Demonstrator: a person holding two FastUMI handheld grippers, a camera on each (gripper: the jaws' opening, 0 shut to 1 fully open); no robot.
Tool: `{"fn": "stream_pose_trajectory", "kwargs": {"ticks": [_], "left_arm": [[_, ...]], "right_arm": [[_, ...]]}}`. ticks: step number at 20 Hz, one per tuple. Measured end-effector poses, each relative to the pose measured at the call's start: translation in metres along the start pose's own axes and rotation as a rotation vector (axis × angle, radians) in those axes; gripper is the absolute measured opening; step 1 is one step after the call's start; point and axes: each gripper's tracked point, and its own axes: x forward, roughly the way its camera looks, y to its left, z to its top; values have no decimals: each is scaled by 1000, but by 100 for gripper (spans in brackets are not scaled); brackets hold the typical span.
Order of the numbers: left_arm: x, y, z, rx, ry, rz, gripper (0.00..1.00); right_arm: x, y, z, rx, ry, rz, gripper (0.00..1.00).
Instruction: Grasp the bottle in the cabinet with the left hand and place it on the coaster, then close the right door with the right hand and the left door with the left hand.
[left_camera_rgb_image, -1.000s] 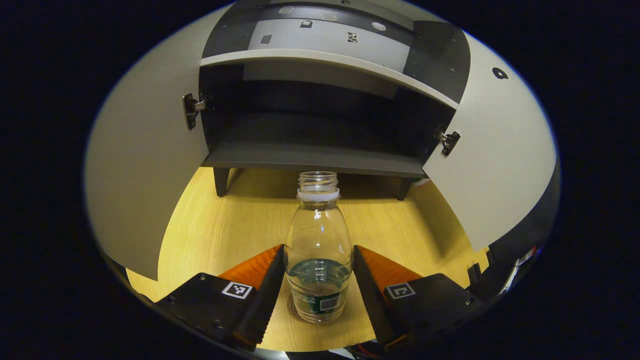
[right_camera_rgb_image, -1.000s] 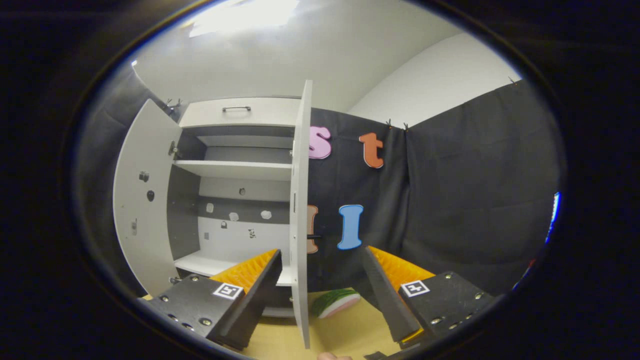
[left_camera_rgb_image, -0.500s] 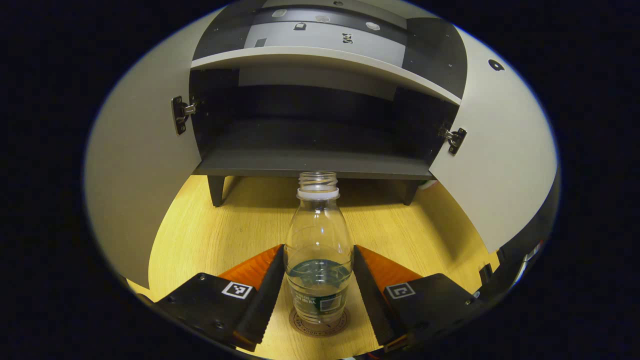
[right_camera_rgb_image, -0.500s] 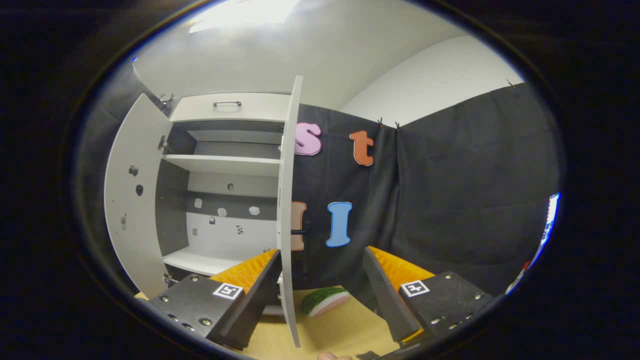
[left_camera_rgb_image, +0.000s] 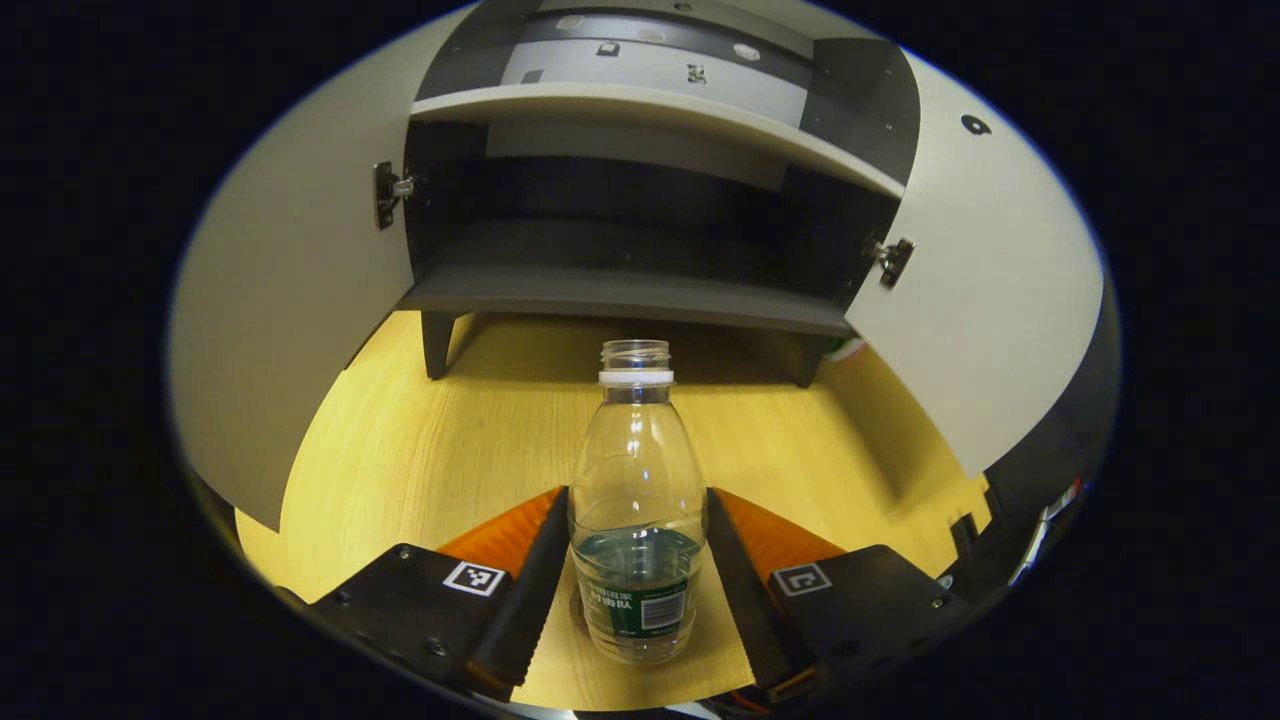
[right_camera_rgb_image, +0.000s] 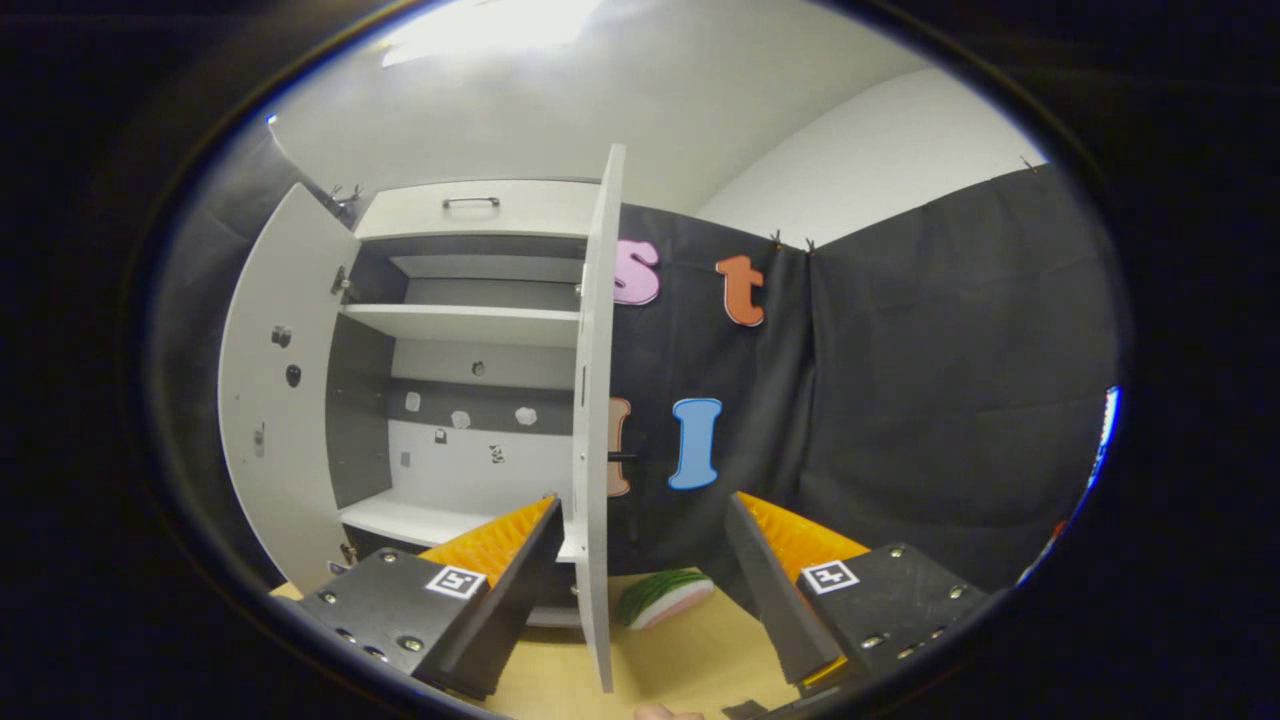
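I see the bottle (left_camera_rgb_image: 637, 520) upright between my left gripper (left_camera_rgb_image: 637, 575) fingers, uncapped, clear, with a little water low in it and a green label near the base. Both fingers press against its lower sides, so the left gripper has a firm hold on it. At the foot of the bottle, on its left, a thin dark curved edge peeks out, which I take for the coaster (left_camera_rgb_image: 576, 612); I cannot tell whether the bottle's base touches it or sits just above. The bottle stands over the wooden table (left_camera_rgb_image: 440, 450), in front of the cabinet (left_camera_rgb_image: 620, 290) and well clear of its bottom shelf.

Beyond it in the left gripper view, the cabinet's dark lower compartment gapes open, with the left door (left_camera_rgb_image: 290, 290) and the right door (left_camera_rgb_image: 985, 300) both swung wide to either side, hinges showing on their inner edges.

In the right gripper view, my right gripper (right_camera_rgb_image: 640, 545) is spread wide with nothing between its fingers. It faces the right door's free edge (right_camera_rgb_image: 595, 420), which runs upright between the fingers but farther off; I cannot tell of any contact. Left of that edge I see the cabinet's pale shelves and the left door (right_camera_rgb_image: 275, 390) open. A watermelon slice toy (right_camera_rgb_image: 662, 597) lies on the table near the cabinet's foot.
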Motion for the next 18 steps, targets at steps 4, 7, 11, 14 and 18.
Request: {"fn": "stream_pose_trajectory", "kwargs": {"ticks": [4,7,11,14,18], "left_arm": [[-4,6,30,6,-156,9,82],[1,8,29,-39,-185,12,82],[5,16,24,-51,-229,57,82],[1,17,12,-13,-236,88,82],[-7,12,3,54,-259,107,82]], "right_arm": [[-1,2,-4,25,15,17,97],[-1,2,-6,27,21,30,99],[0,-1,-6,-7,28,40,99],[1,-1,-9,-21,36,43,99],[4,3,-17,-34,55,54,99]]}}
